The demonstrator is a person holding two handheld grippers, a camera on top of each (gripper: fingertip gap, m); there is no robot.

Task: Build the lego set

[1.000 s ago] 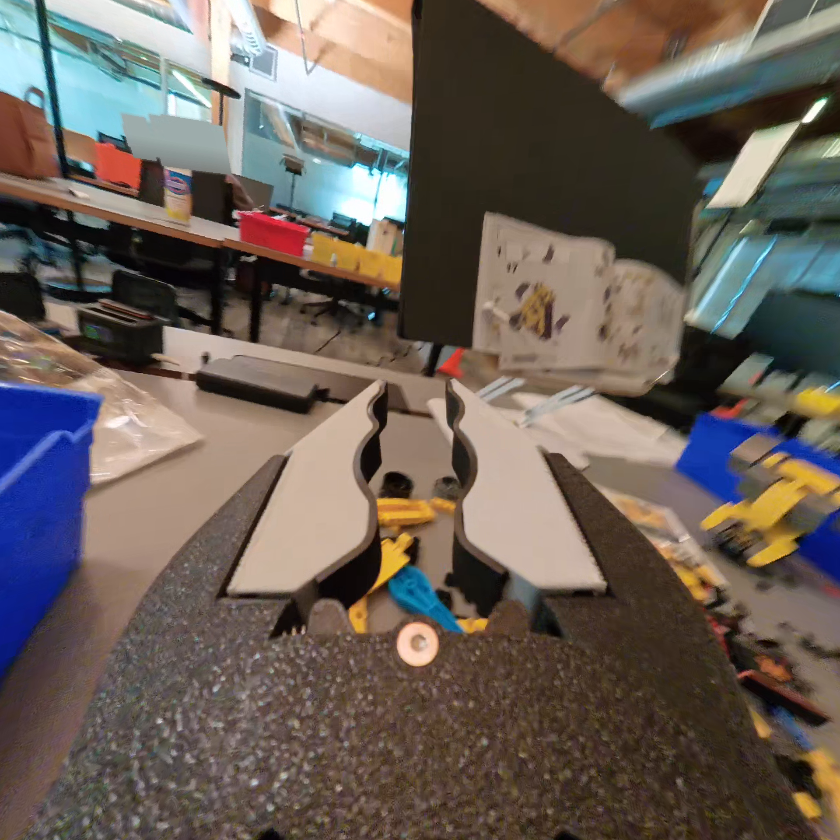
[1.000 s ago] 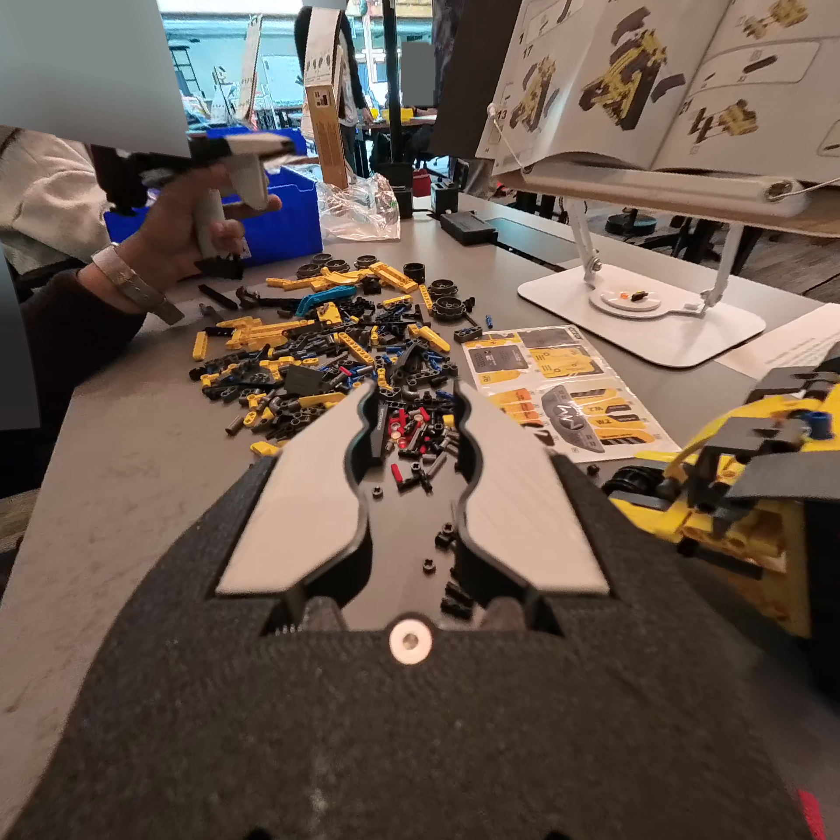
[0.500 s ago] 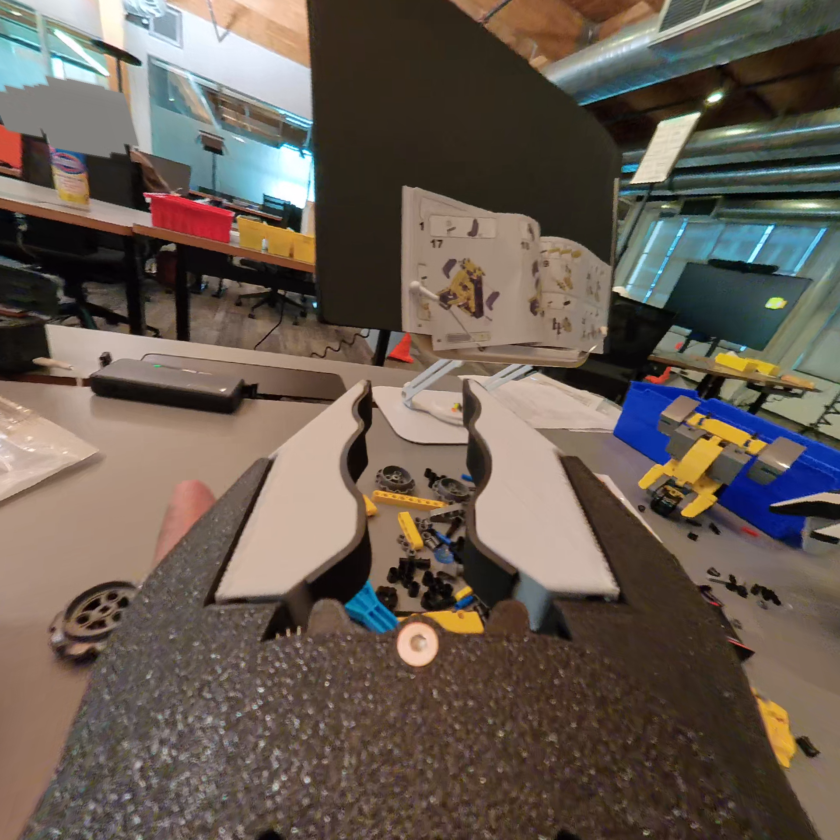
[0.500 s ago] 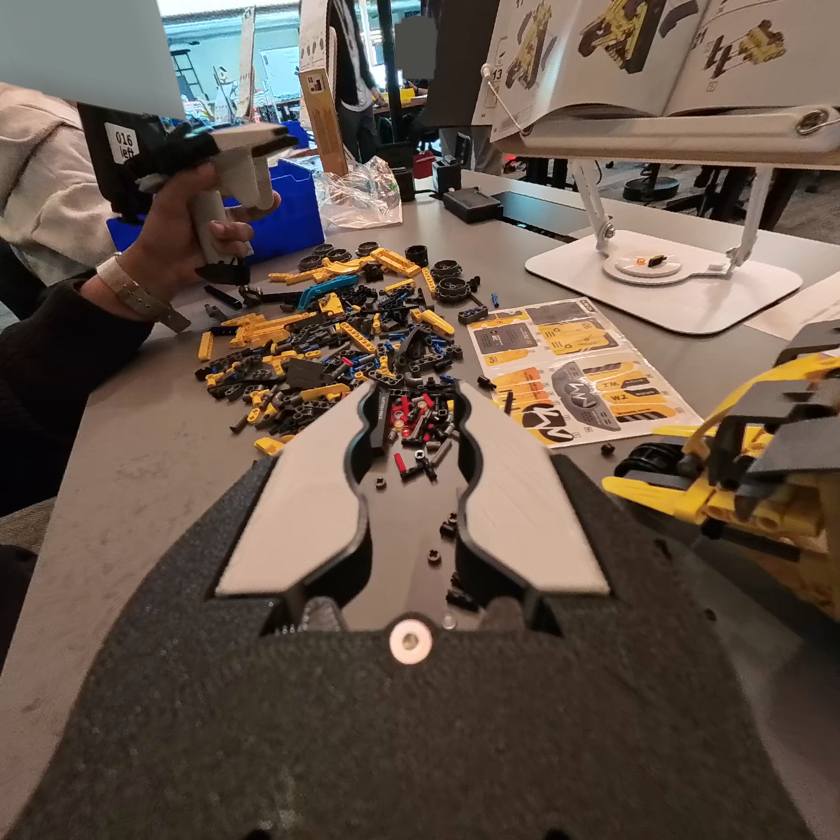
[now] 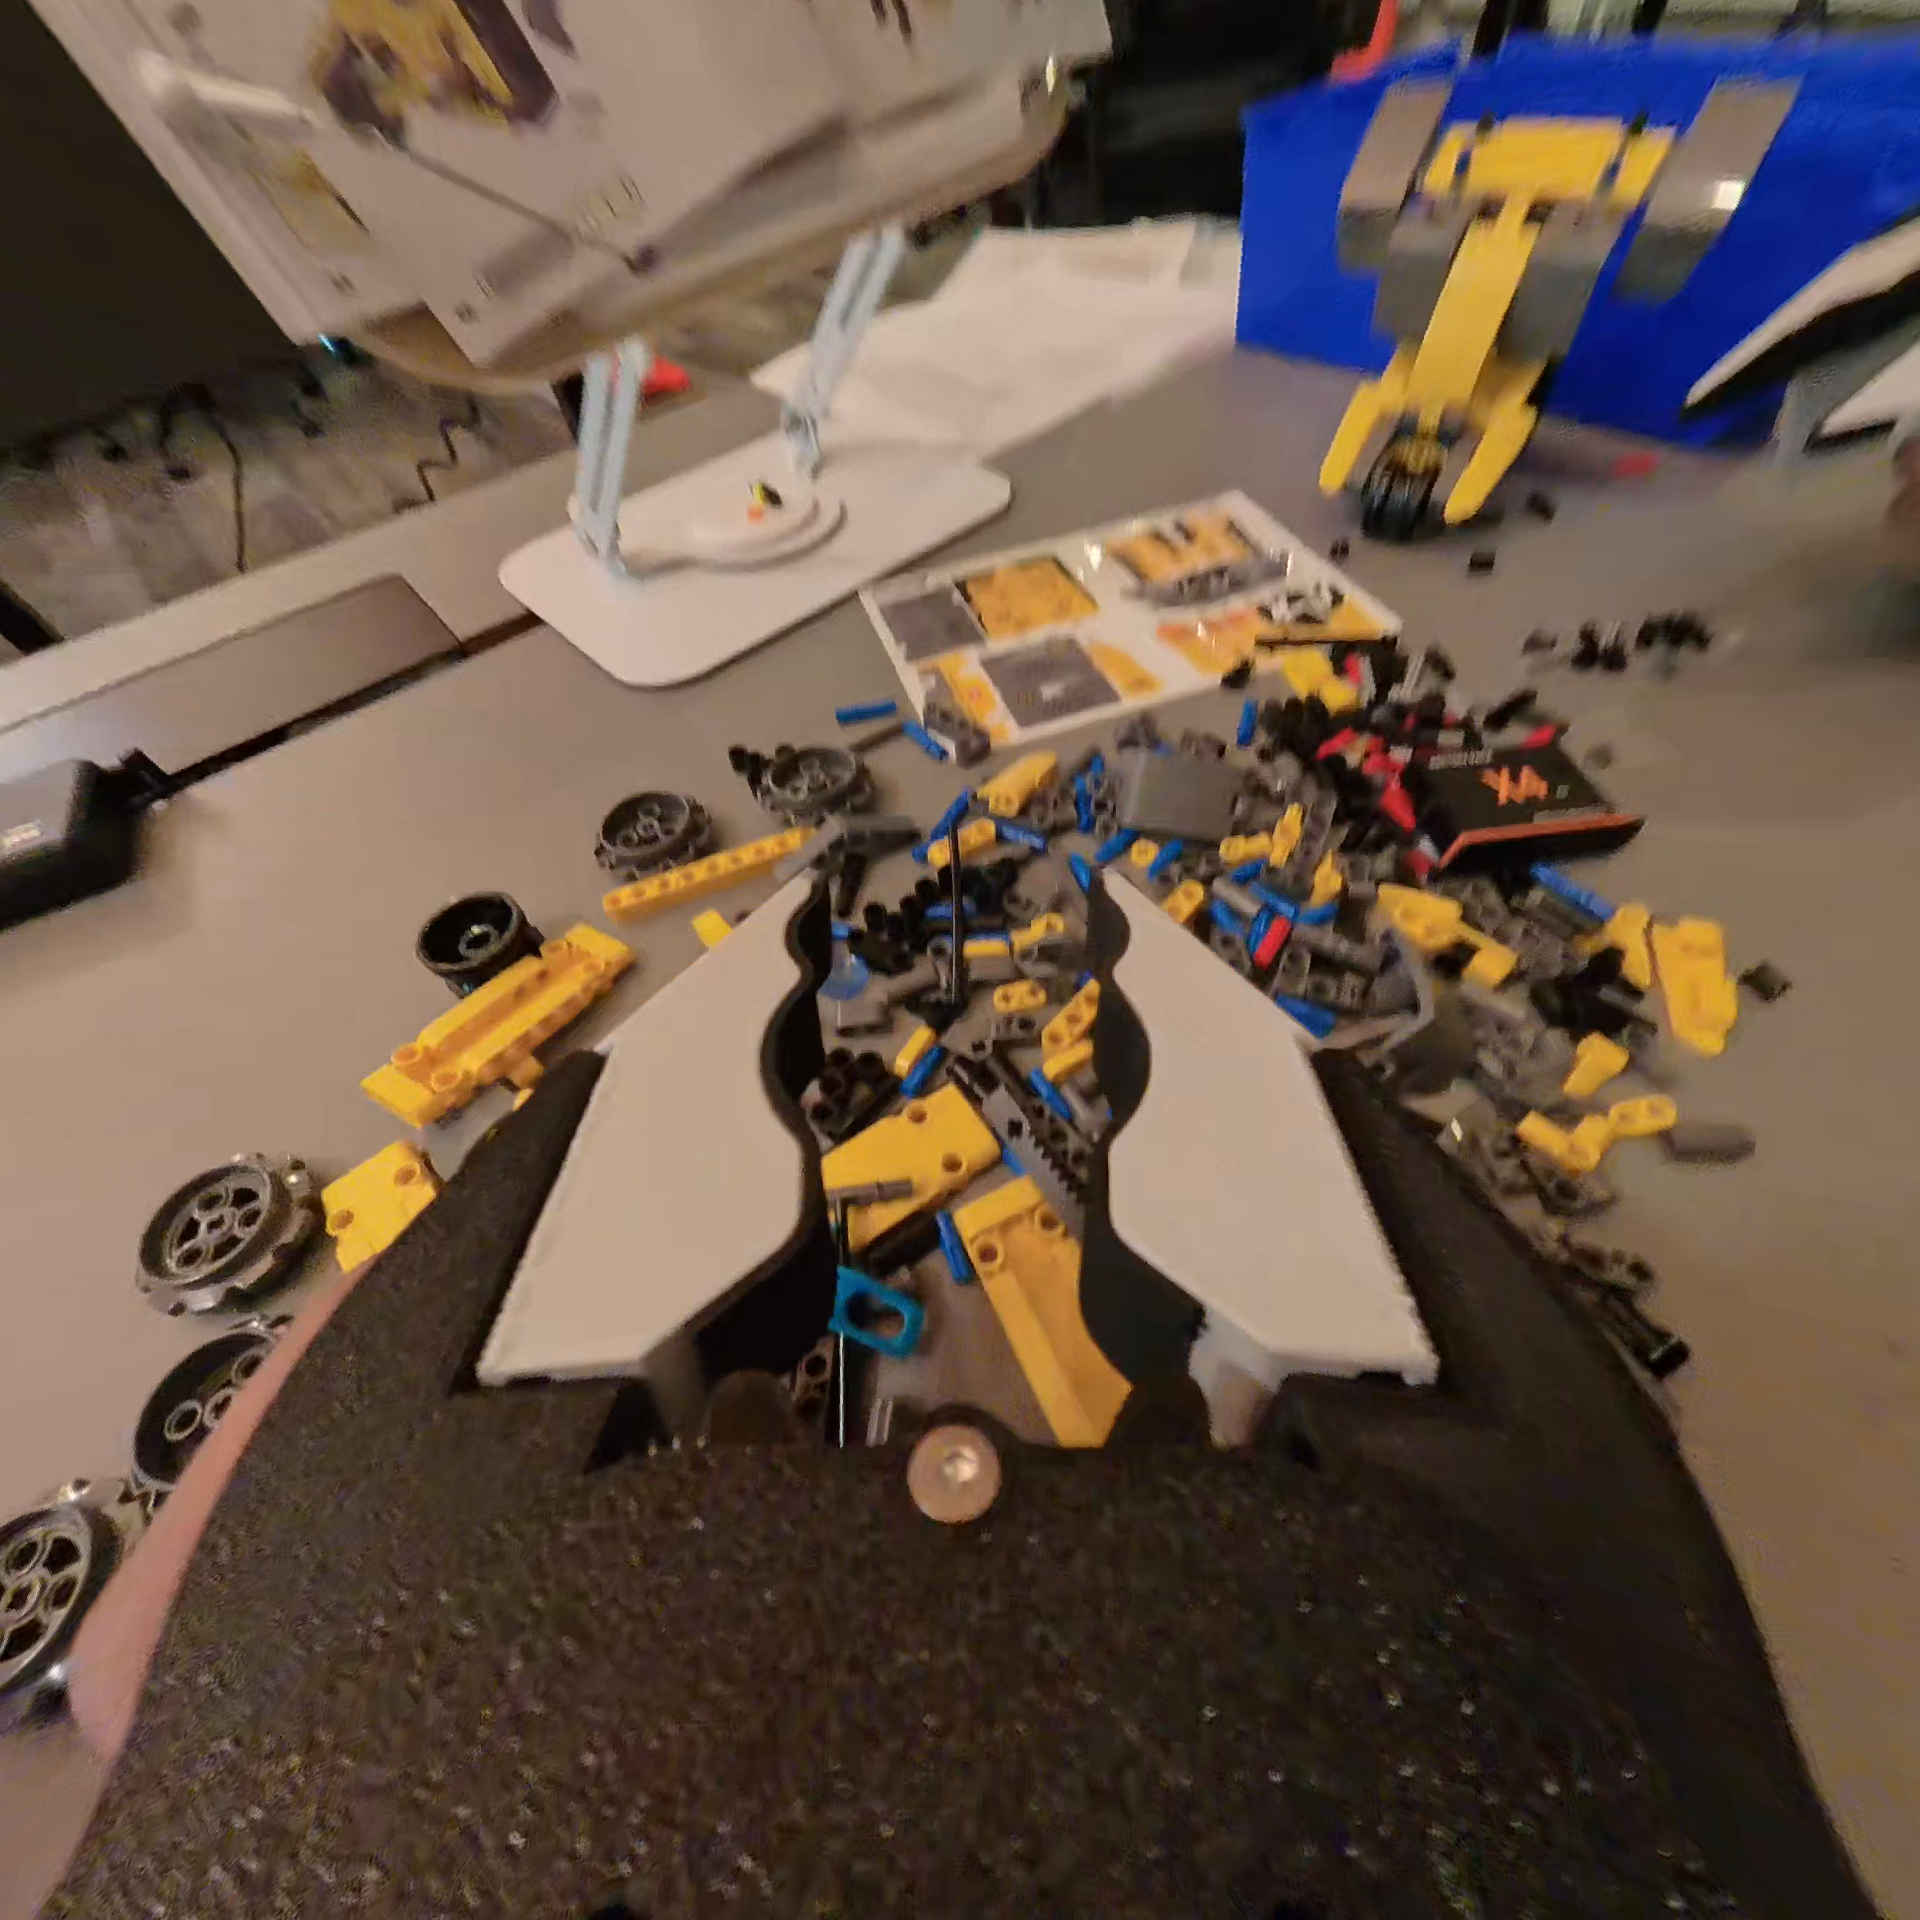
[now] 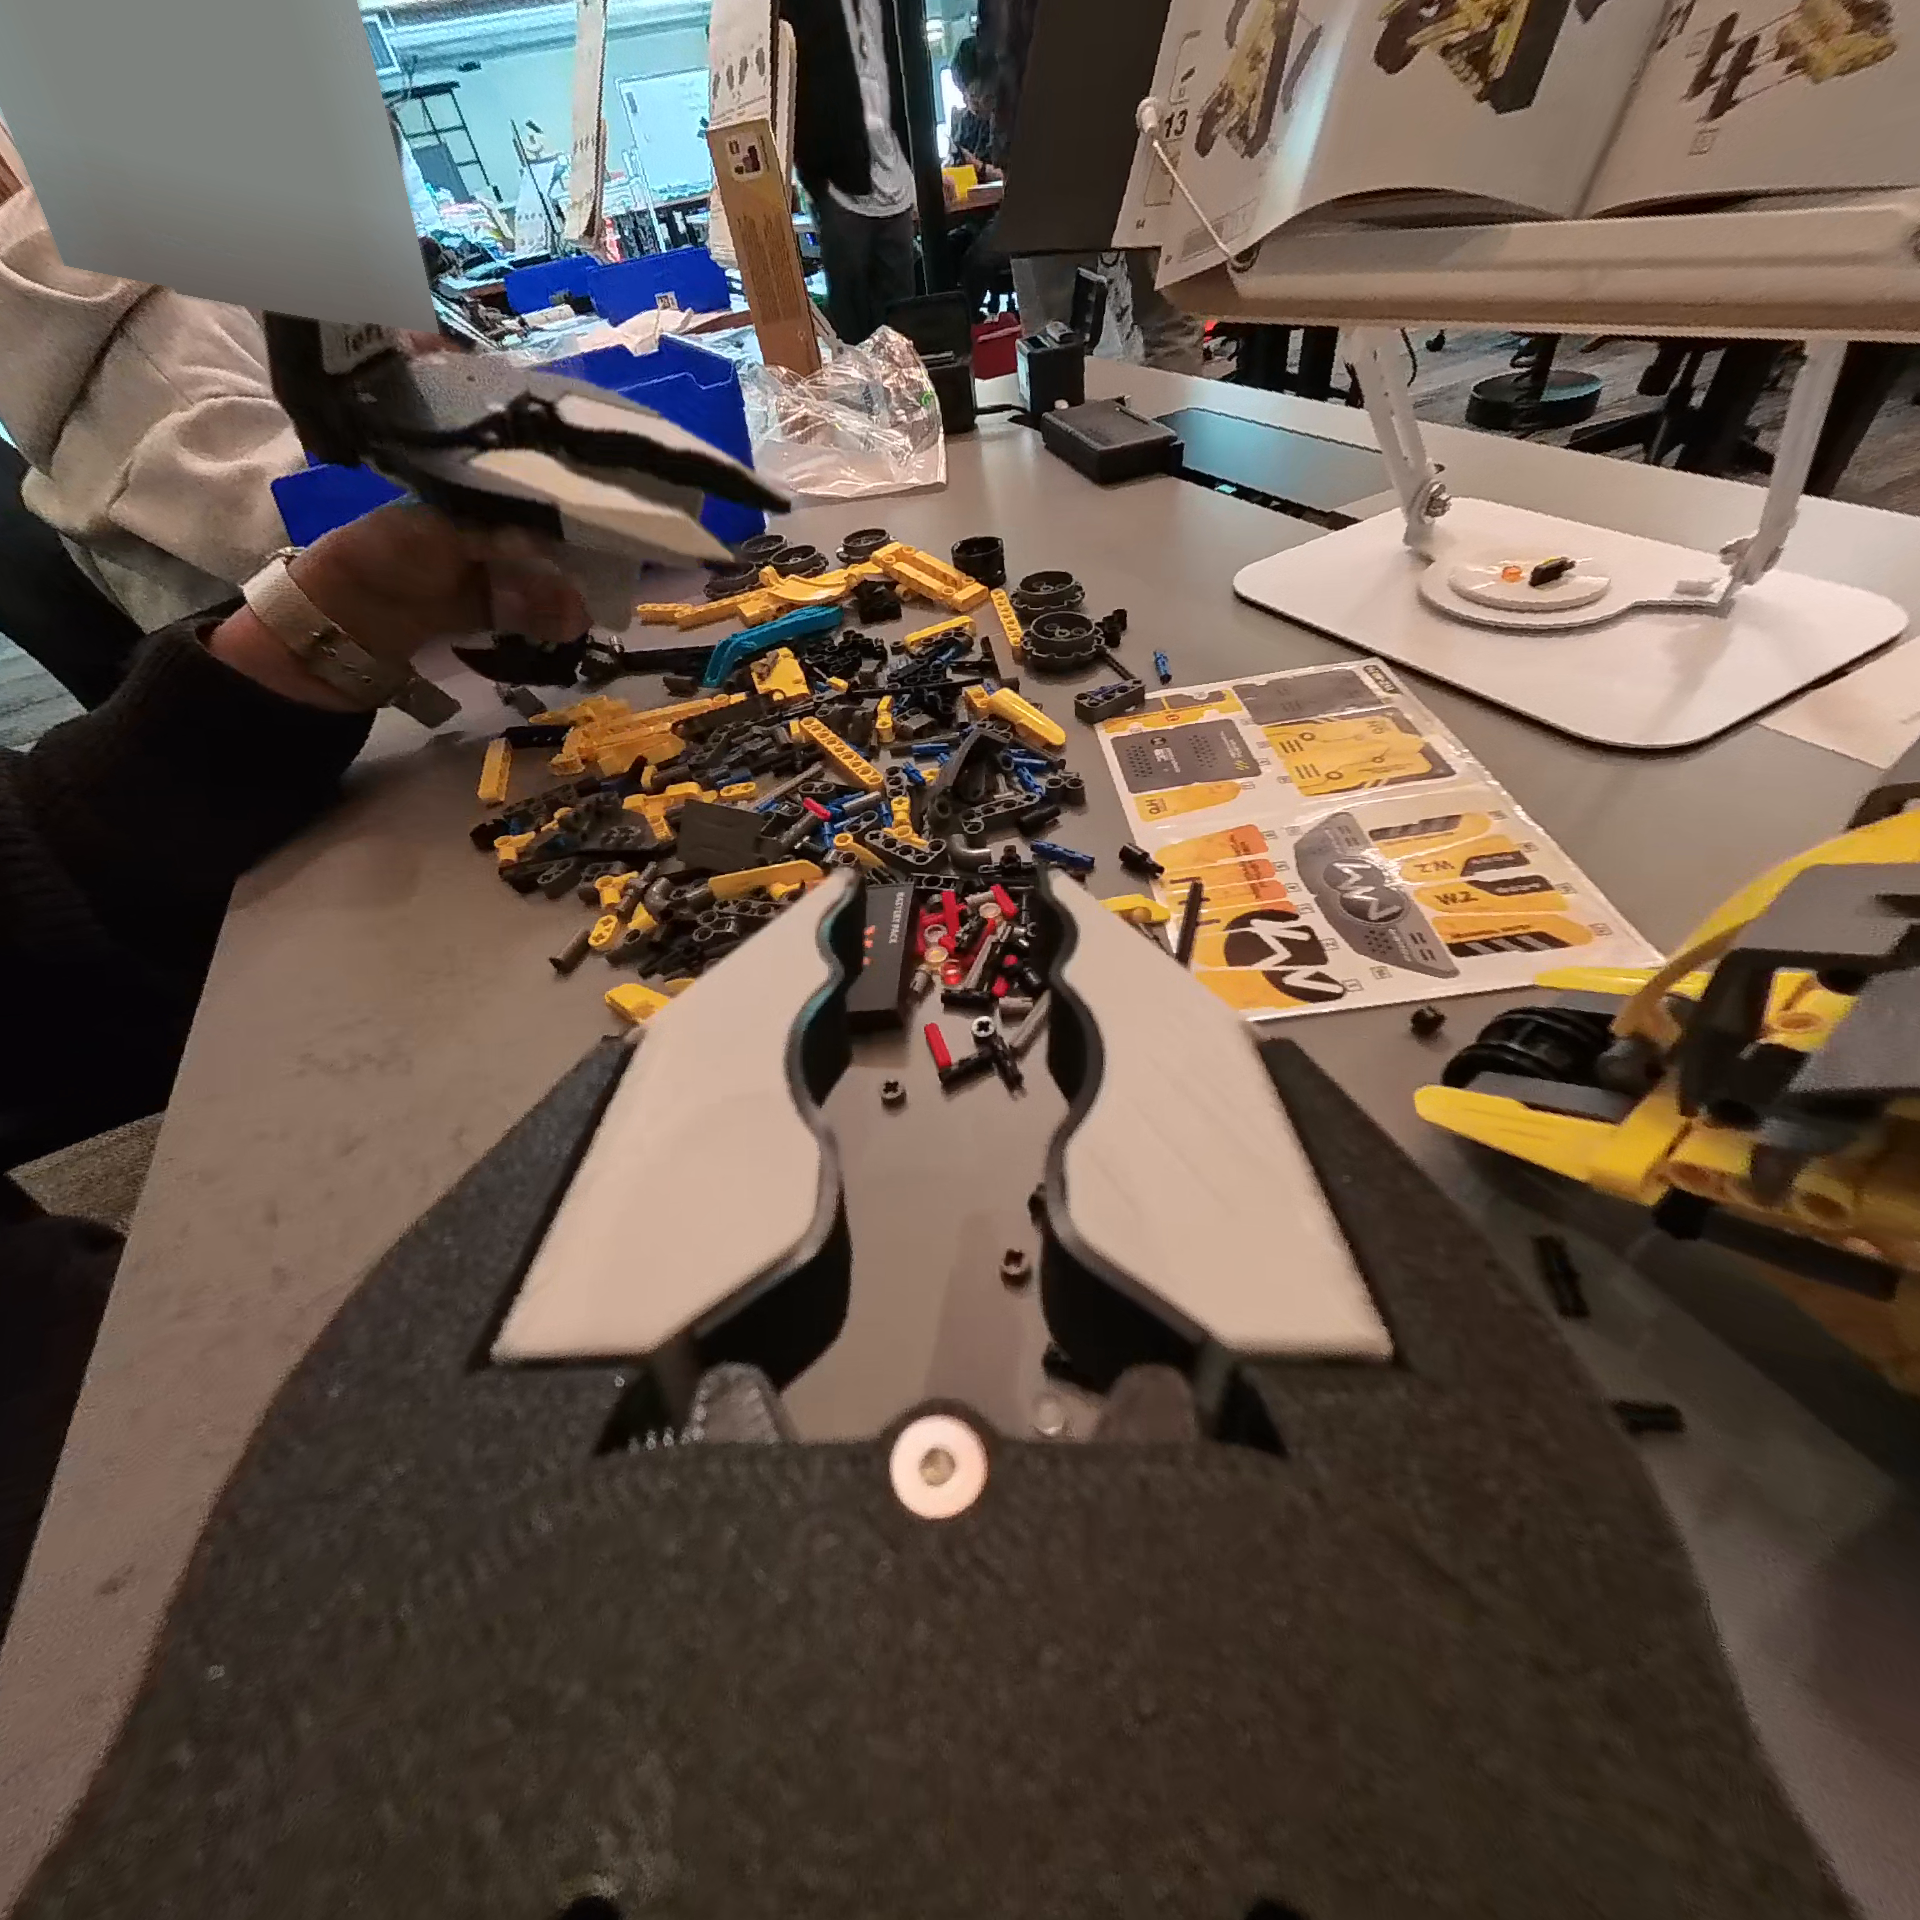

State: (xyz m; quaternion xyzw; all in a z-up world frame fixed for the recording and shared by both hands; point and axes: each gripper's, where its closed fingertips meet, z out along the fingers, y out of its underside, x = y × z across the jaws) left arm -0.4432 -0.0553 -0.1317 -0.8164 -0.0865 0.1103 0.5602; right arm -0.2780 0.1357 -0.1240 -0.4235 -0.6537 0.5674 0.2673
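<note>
A pile of loose yellow, black, grey and blue lego pieces (image 5: pixel 1143 935) lies on the grey table (image 5: pixel 260 935). My left gripper (image 5: pixel 956 894) is open and empty, tilted down just above the pile's near side. In the right wrist view it (image 6: pixel 743 520) hangs over the pile's (image 6: pixel 810 758) far left, held by a hand. My right gripper (image 6: pixel 951 883) is open and empty, low over the pile's near edge, by a black box piece (image 6: pixel 883 951) and small red pins. The partly built yellow and grey model (image 6: pixel 1714 1091) stands right of it and shows blurred in the left wrist view (image 5: pixel 1455 270).
A sticker sheet (image 6: pixel 1351 831) lies right of the pile. An open instruction booklet (image 6: pixel 1507 104) rests on a white stand (image 6: pixel 1558 623) behind it. Several wheel hubs (image 5: pixel 229 1236) lie at the left. Blue bins (image 6: pixel 665 384), a plastic bag (image 6: pixel 852 416) and a black adapter (image 6: pixel 1107 436) sit at the back. My hands' fingertips stand some 25 centimetres from each other.
My left gripper has swung right and tipped down from facing the room to hovering over the pile, staying open. My right gripper has barely moved and stays open.
</note>
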